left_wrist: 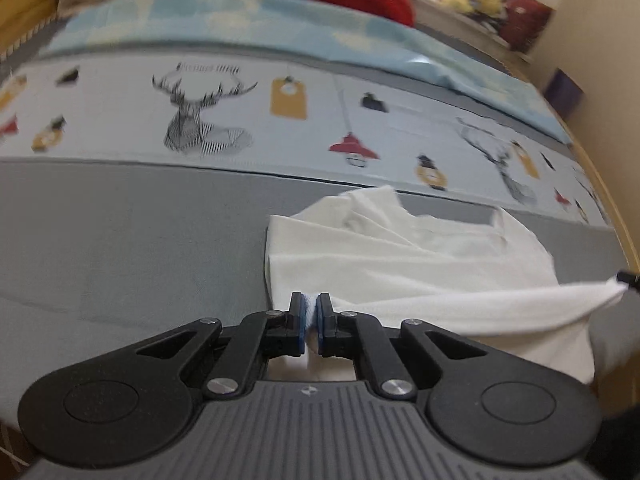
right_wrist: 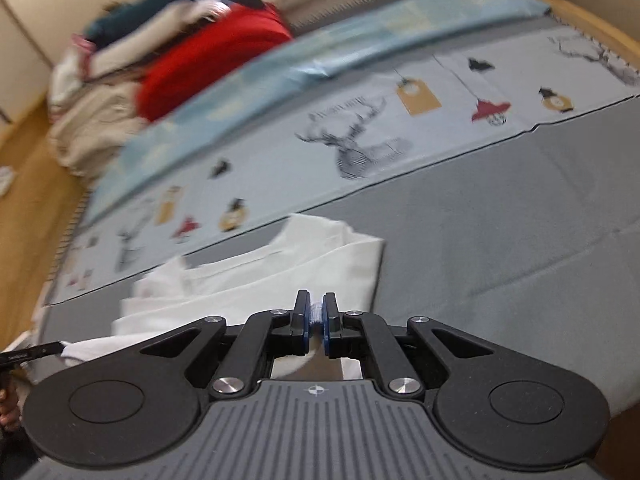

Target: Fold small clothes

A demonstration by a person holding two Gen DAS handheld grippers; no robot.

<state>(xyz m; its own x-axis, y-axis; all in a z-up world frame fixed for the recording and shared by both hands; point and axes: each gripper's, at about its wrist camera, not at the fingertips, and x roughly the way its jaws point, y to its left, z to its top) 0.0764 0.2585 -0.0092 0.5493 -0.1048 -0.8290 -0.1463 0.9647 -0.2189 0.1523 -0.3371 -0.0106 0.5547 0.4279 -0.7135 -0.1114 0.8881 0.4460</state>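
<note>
Fingers pinch white garment; blurred, seemingly red clothing beyond.

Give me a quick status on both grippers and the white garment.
Left gripper and right gripper: jaws shut on the white garment's near edge. Garment partly lifted, rumpled, on grey bed cover. Nothing in the way.
</note>
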